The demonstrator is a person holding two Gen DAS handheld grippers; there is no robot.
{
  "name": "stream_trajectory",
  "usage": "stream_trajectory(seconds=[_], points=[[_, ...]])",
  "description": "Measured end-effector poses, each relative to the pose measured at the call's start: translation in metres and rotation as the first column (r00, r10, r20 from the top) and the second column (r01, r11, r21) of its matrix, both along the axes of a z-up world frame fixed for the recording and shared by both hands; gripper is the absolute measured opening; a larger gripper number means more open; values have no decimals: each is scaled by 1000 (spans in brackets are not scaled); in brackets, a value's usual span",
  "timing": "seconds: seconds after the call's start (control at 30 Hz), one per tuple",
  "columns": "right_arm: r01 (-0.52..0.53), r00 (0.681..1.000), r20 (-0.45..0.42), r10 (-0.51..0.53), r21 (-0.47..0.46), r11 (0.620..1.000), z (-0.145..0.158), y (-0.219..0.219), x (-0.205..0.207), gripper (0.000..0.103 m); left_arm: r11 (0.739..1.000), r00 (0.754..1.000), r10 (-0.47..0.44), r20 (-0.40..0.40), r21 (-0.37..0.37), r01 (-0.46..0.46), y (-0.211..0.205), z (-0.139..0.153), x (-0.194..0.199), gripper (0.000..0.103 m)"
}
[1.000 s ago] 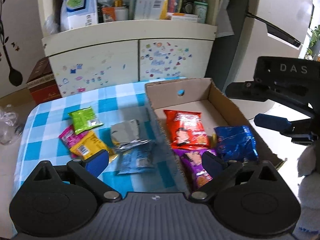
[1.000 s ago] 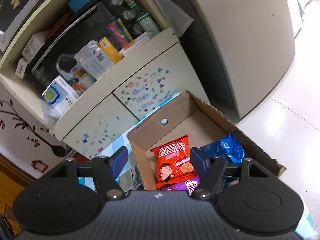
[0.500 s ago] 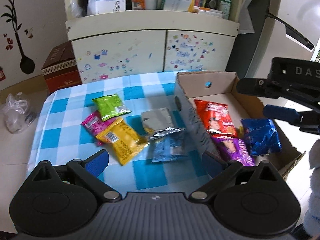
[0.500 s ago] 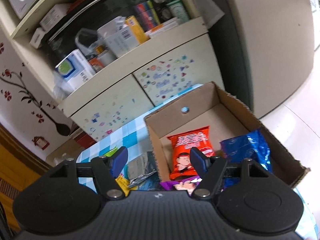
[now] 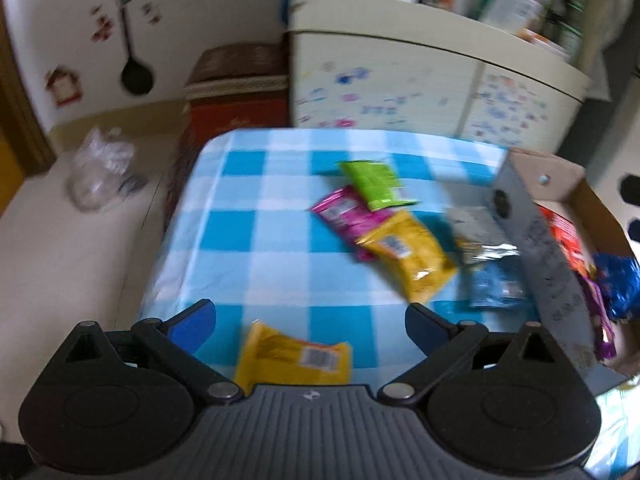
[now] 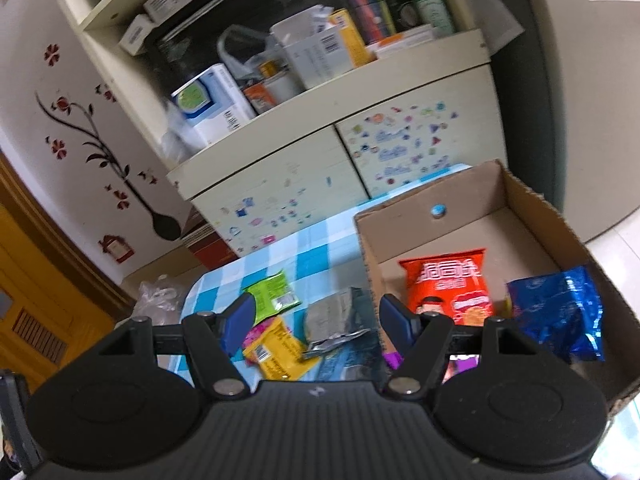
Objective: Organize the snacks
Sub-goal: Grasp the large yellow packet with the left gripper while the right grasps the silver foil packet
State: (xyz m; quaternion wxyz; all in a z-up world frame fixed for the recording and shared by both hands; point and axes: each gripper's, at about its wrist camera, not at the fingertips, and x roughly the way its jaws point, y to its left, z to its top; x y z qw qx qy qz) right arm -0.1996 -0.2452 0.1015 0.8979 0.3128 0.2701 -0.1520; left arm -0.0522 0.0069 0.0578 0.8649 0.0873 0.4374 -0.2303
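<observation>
Loose snack packets lie on the blue-checked table: green, pink, yellow, silver, light blue, and another yellow one near the front edge. My left gripper is open and empty just above that near yellow packet. The cardboard box holds a red packet, a dark blue one and a purple one. My right gripper is open and empty, above the box's left wall.
A cream cabinet with stickers and cluttered shelves stands behind the table. A red-brown carton and a clear plastic bag sit on the floor at the table's left. A white appliance stands at the right.
My left gripper has swung left and pulled back, so the near yellow packet has come into view. My right gripper has turned left, so more of the table shows.
</observation>
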Motion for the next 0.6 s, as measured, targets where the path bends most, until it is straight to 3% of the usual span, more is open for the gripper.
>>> stream_trajectory(seconds=[0.17,0.33,0.5,0.6], points=[[-52,999,-5,52,6,999,-6,8,12,70,998,997,48,-53,-24,-50,20,-15,9,102],[-96,995,-3,96,12,995,-14,15,24,70,1000,996,25,-86,-7,-26,20,-29,6,102],[-128,991,-36,126,-63,990,-23,28,40,70,1000,994,4,-111,10,-3,12,-45,1,102],[-134,990,-67,126,-126,983,-29,35,52,70,997,996,-2,-90,74,9,5,-55,-1,102]])
